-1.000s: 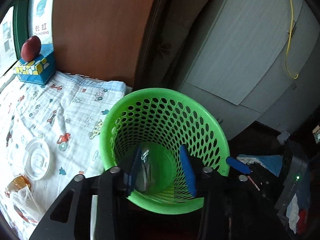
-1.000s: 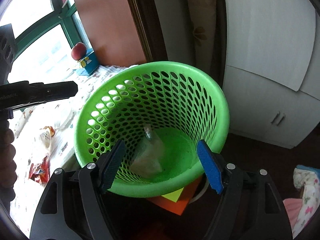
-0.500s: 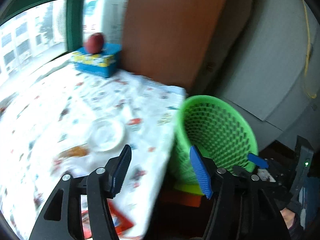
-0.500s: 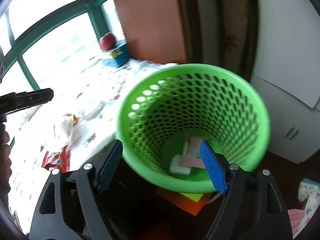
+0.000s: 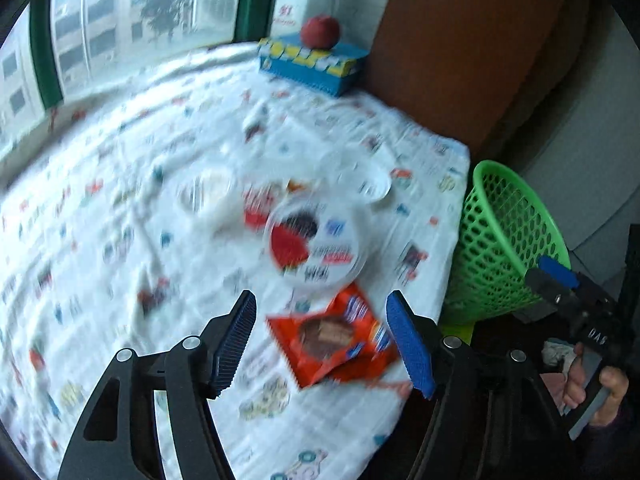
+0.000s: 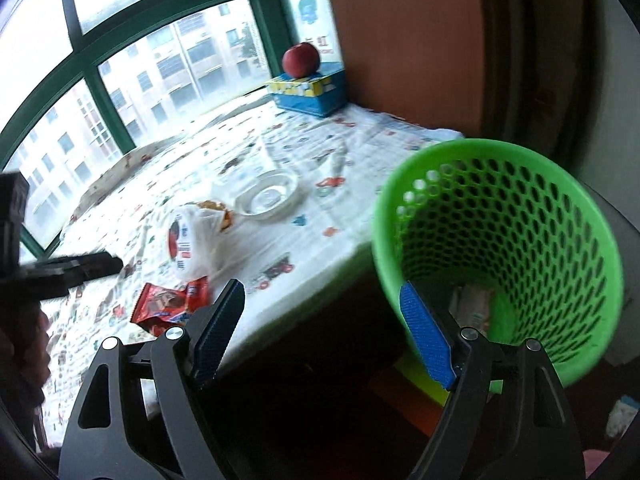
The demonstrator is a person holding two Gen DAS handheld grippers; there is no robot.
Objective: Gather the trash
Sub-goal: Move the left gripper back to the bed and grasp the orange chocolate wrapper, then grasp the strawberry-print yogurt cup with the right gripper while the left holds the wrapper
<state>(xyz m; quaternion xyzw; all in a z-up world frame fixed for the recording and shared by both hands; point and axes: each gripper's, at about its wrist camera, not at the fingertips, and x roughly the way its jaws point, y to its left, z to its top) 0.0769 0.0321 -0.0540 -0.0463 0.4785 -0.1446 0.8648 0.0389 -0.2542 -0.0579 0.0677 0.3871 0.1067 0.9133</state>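
Observation:
My left gripper [image 5: 326, 340] is open and empty above the table, with an orange-red snack wrapper [image 5: 334, 338] lying between its fingers. Beyond it lie a printed plastic bag [image 5: 316, 244] and a clear plastic lid [image 5: 356, 178]. The green perforated basket [image 5: 508, 236] stands off the table's right edge. My right gripper [image 6: 326, 332] is open and empty beside the basket [image 6: 520, 232], which holds pale trash [image 6: 472, 304] at its bottom. The wrapper [image 6: 170, 302], the bag [image 6: 192, 240] and the lid [image 6: 268, 196] show on the table at left.
A blue tissue box [image 5: 312, 64] with a red apple [image 5: 320, 32] on top stands at the table's far corner by the window. A brown panel [image 5: 460, 48] and a white cabinet [image 5: 592, 160] rise behind the basket. The printed tablecloth [image 5: 120, 200] covers the table.
Both grippers have swung left, away from the basket and toward the table. The left gripper now hovers over the snack wrapper; the clear plastic it held a second ago is gone.

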